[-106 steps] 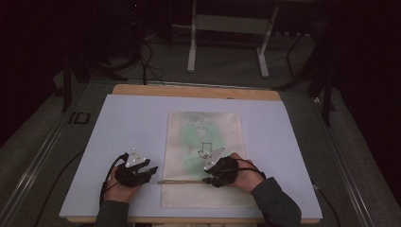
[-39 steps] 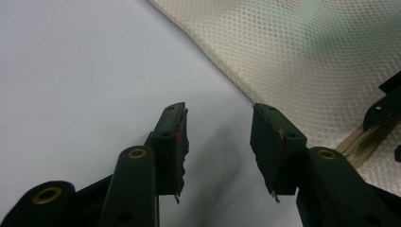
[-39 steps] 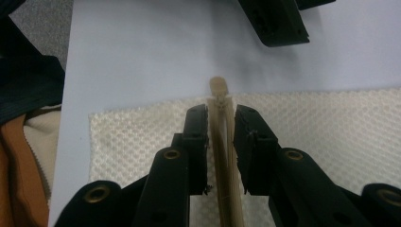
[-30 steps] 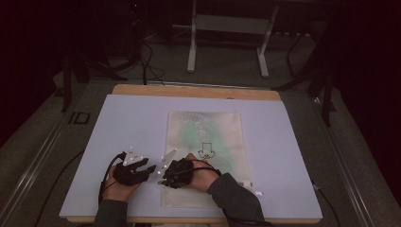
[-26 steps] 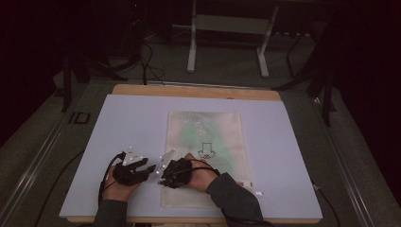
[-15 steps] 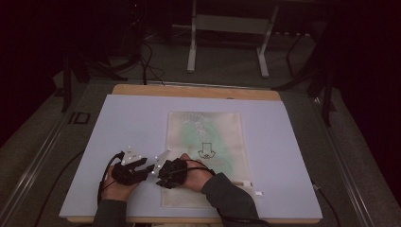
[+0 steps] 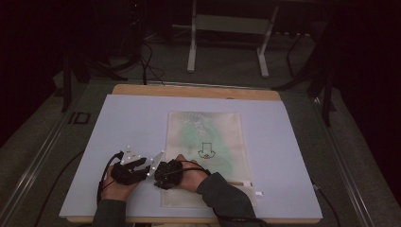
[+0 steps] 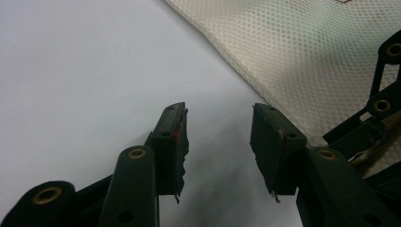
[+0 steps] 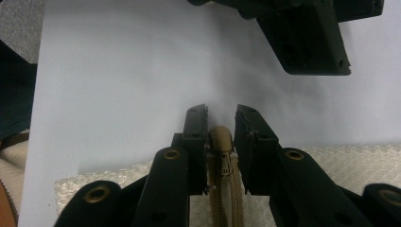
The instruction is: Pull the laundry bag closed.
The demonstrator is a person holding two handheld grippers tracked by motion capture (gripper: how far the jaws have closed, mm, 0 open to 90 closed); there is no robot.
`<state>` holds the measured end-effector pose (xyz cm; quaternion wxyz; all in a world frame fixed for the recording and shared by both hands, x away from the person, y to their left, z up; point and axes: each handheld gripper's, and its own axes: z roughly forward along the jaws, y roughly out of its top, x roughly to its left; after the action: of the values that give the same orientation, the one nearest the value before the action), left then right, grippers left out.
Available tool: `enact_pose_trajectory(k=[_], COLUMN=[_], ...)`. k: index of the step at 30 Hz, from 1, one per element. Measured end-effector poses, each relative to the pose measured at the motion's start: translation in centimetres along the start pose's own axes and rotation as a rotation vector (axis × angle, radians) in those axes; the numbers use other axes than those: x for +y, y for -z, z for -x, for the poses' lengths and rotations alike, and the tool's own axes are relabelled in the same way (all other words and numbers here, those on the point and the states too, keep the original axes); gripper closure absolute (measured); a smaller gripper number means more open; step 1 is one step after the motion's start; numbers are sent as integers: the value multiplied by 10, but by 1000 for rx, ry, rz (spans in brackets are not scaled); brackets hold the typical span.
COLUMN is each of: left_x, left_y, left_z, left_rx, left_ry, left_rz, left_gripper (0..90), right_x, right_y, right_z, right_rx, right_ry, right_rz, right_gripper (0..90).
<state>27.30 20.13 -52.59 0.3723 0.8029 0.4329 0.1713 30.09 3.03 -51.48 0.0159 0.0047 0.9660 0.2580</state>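
On the pale blue table top [image 7: 142,118] lies a flat cream mesh bag [image 7: 217,142] with a green picture inside. I hold a black two-jaw tool in each hand, low at the near left corner of the bag.

My right gripper [image 9: 221,124] has its jaws close together with the tan zipper pull [image 9: 221,142] between them. They have just opened a tiny bit wider, and I can't tell if the pads press on the pull or only stand beside it. The tan zipper [image 9: 226,198] runs back under the jaws along the bag's edge.

My left gripper [image 8: 218,142] has its jaws apart with nothing between them. It hangs over the bare table, just beside the mesh edge.

To do this well, I think I should squeeze the pull tight first. Then my left tool should pinch the bag corner and hold it flat. After that I can slide the pull straight along the zipper, slow and low, so the mesh does not bunch up.
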Motion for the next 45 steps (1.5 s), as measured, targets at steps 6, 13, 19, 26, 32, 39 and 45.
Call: enact_pose_trajectory(k=[6,13,19,26,32,39,45], left_x=[0,0,0,0,0,0,0], left_y=[0,0,0,0,0,-1,0], left_z=[0,-1,-1,-1,0,0,1], left_rx=[3,4,6,6,6,5,4], left_ry=[0,0,3,1,0,-2,-8], left_rz=[-3,-3,-1,-2,-5,-6,-9], left_gripper=[555,555,555,555,554,554,554], right_x=[2,3,4,-1,-8,-19,-24], right_y=[0,3,11,23,30,33,30], right_z=[0,-1,-1,-2,-4,-2,2], right_rx=[1,0,-3,-3,-11,-3,16], right_ry=[9,10,11,6,3,-7,-21], right_rz=[-14,-3,28,51,61,45,34], right_gripper=[807,809,809,810,810,810,805])
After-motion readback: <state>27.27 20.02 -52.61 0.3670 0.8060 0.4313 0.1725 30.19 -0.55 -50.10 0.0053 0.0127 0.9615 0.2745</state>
